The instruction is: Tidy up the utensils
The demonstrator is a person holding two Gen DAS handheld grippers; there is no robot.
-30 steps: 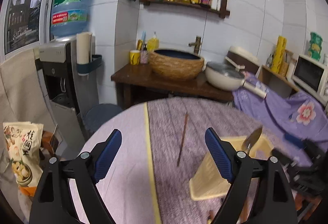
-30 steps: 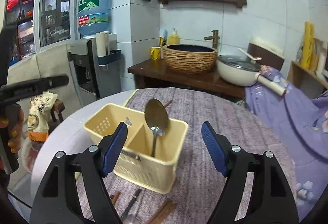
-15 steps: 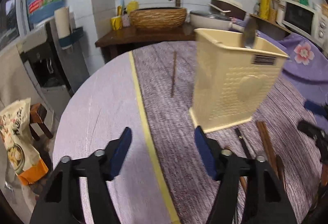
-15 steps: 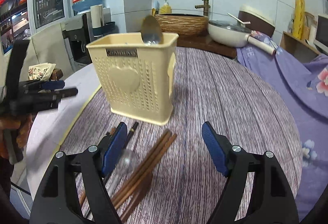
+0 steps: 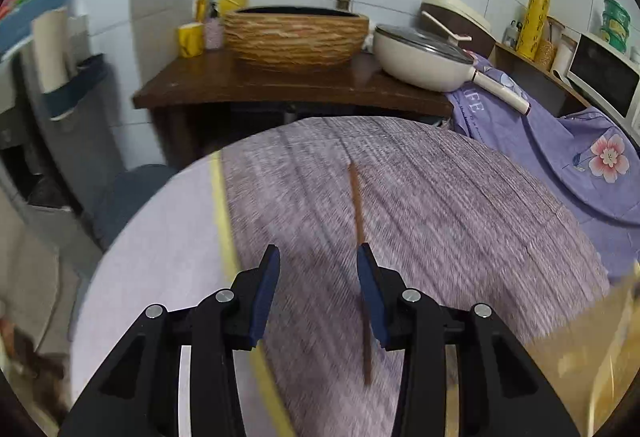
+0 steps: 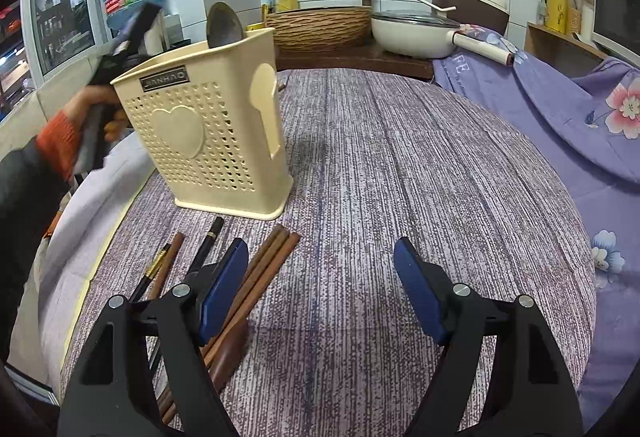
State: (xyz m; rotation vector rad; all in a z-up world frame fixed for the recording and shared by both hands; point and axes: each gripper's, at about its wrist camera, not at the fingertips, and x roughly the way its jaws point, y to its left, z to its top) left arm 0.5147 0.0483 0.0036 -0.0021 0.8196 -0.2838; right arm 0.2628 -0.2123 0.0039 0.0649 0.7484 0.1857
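In the left wrist view a single brown chopstick lies on the purple table. My left gripper hovers over its near half. The jaws are closing, with no pad pressing on anything; the stick runs just along the right finger's inner edge. A blurred corner of the cream utensil holder shows at lower right. In the right wrist view that holder stands upright with a metal spoon in it. My right gripper is open and empty, low over the cloth. Brown chopsticks and a black one lie by its left finger.
A yellow tape line crosses the table's left side. Beyond the far edge stands a wooden counter with a woven basin and a white pan. A purple floral cloth drapes at the right. A hand holds the left gripper behind the holder.
The left gripper swung away from the holder, came low over the lone chopstick, and its jaws narrowed. The right gripper sank toward the loose chopsticks and stayed open.
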